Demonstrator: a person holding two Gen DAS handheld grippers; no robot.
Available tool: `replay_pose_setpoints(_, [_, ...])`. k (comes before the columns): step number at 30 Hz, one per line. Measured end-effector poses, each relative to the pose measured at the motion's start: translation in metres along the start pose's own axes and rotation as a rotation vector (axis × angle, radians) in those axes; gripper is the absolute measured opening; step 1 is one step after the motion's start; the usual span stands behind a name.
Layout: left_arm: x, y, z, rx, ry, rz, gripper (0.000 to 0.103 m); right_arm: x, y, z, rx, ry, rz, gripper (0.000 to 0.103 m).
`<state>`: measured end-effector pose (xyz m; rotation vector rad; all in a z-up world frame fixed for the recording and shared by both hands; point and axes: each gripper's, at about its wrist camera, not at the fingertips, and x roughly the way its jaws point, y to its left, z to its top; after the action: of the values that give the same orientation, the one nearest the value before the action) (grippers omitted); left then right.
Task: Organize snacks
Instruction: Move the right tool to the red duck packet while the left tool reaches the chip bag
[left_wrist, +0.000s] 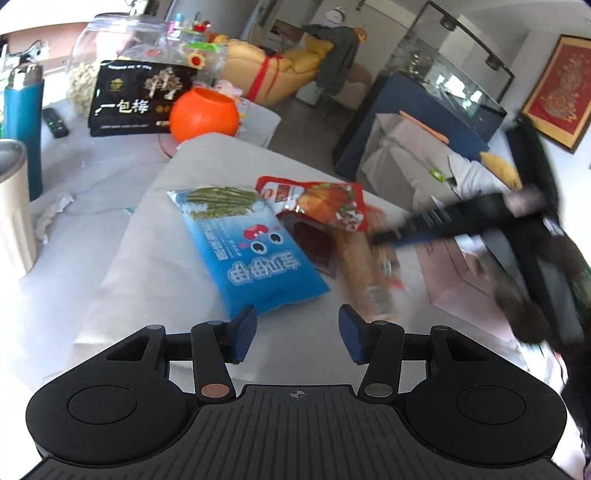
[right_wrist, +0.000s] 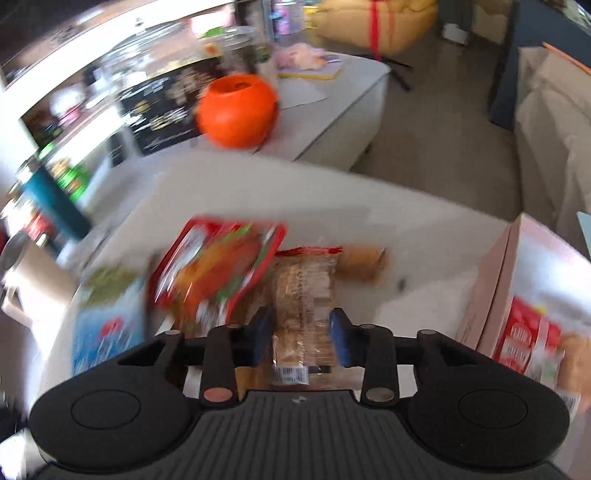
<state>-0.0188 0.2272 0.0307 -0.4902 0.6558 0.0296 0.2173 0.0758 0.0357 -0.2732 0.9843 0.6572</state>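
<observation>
Several snack packs lie on a grey-white table (left_wrist: 122, 266). A blue pack (left_wrist: 243, 251) with green stalks printed on it lies left; it also shows in the right wrist view (right_wrist: 107, 325). A red pack (left_wrist: 325, 203) (right_wrist: 218, 273) overlaps a dark red one (left_wrist: 314, 243). A clear bread pack (left_wrist: 365, 273) (right_wrist: 303, 295) lies to their right. My left gripper (left_wrist: 297, 330) is open and empty, just short of the blue pack. My right gripper (right_wrist: 301, 336) is open with its blue fingers on either side of the bread pack; it is blurred in the left wrist view (left_wrist: 391, 236).
A pink box (right_wrist: 517, 295) (left_wrist: 458, 280) with a red snack pack inside (right_wrist: 528, 339) stands to the right. An orange round pot (left_wrist: 203, 114) (right_wrist: 236, 110), a black snack bag (left_wrist: 140, 99), a glass jar (left_wrist: 110, 48) and a teal bottle (left_wrist: 22, 122) stand further back.
</observation>
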Motion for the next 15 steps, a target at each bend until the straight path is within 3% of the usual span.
replay_pose_setpoints(3, [0.001, 0.003, 0.003, -0.04, -0.011, 0.027, 0.054, -0.015, 0.008, -0.027, -0.037, 0.014, 0.047, 0.031])
replay_pose_setpoints(6, [0.003, 0.014, 0.012, -0.115, -0.043, 0.089, 0.054, -0.03, 0.015, -0.046, -0.066, 0.006, 0.037, 0.032])
replay_pose_setpoints(8, [0.003, 0.022, 0.02, -0.142, -0.081, 0.138, 0.054, -0.042, 0.021, -0.054, -0.107, -0.033, 0.002, 0.037])
replay_pose_setpoints(10, [0.005, 0.028, 0.029, -0.141, -0.098, 0.182, 0.054, -0.053, 0.027, -0.059, -0.14, -0.08, -0.014, 0.051])
replay_pose_setpoints(15, [0.015, 0.042, 0.055, -0.122, -0.124, 0.257, 0.054, -0.07, 0.037, -0.071, -0.163, -0.133, 0.021, 0.058])
